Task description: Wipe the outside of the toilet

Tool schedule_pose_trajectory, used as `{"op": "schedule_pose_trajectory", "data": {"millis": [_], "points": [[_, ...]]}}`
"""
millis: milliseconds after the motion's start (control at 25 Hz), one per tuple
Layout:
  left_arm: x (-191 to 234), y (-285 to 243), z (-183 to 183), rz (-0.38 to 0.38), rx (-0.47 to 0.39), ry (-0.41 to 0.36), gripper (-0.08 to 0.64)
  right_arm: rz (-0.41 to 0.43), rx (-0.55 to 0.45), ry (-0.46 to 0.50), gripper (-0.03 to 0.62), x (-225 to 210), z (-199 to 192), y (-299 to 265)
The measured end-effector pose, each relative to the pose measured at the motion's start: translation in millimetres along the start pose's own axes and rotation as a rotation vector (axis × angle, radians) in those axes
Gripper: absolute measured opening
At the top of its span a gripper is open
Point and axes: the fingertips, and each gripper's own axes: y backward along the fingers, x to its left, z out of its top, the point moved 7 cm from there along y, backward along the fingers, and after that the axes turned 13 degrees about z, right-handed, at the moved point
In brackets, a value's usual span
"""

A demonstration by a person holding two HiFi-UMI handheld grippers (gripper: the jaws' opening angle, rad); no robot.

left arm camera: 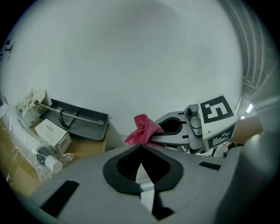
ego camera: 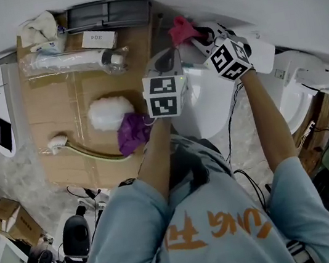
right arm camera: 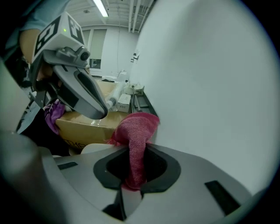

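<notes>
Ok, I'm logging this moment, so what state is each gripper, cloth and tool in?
left gripper: shut, empty.
right gripper: shut on pink cloth.
pink cloth: bunched, clamped between the jaws.
purple cloth: crumpled, lying on the cardboard.
brush: lying flat on the cardboard.

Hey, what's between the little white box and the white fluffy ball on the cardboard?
A long white thing in a clear plastic bag, lying crosswise on the cardboard. The head view shows it between the box and the ball.
</notes>
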Motion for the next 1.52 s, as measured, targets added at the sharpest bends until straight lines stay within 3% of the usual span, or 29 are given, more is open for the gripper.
{"op": "schedule_pose_trajectory", "data": {"millis": [1040, 1520], "points": [[-26, 15, -8, -0.026, 0.027, -0.085, 0.025, -0.051, -0.021, -0.215, 0.066, -15, -82, 67], [-39, 22, -10, -0.032, 0.022, -0.129, 0.025, -0.145, -0.015, -0.325, 0.066, -18, -124, 100]]}}
